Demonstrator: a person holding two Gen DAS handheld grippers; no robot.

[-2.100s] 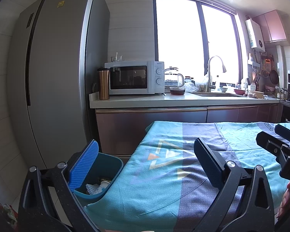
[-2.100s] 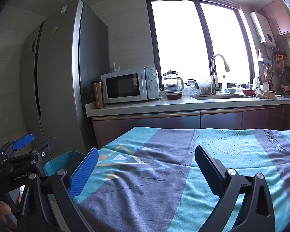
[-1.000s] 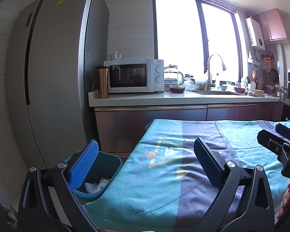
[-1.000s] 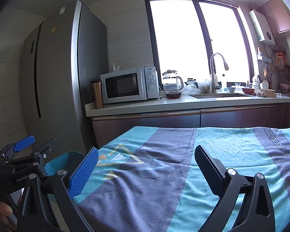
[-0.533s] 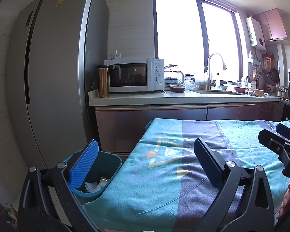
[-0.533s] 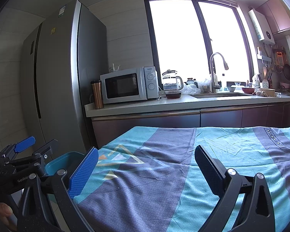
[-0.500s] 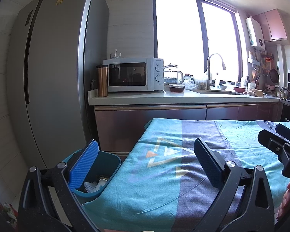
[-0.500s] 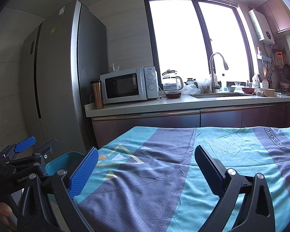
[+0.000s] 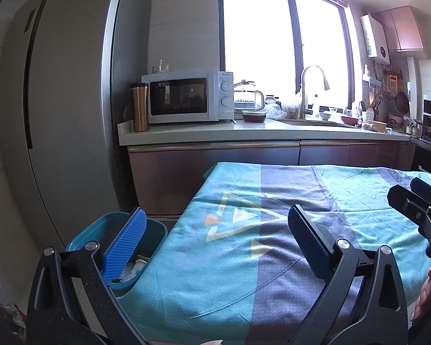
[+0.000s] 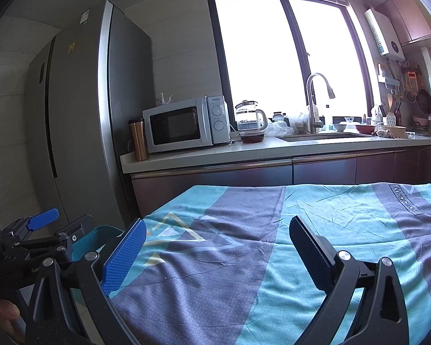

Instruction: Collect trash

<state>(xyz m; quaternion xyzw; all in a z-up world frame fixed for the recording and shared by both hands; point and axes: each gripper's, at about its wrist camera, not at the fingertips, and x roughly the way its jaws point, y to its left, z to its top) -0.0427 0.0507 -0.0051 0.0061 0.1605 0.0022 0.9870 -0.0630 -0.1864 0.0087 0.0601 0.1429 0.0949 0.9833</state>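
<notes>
Left tool: agape, empty; unmoved
Right tool: agape, empty; unmoved
Bin: left of both; holds scraps
Tabletop: ahead; no trash visible; collecting seems done

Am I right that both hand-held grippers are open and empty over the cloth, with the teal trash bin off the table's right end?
Not quite: the teal trash bin stands off the table's left end, on the fridge side, as the left wrist view shows. The rest holds: the left hand-held gripper and the right hand-held gripper are both open and empty over the cloth.
</notes>
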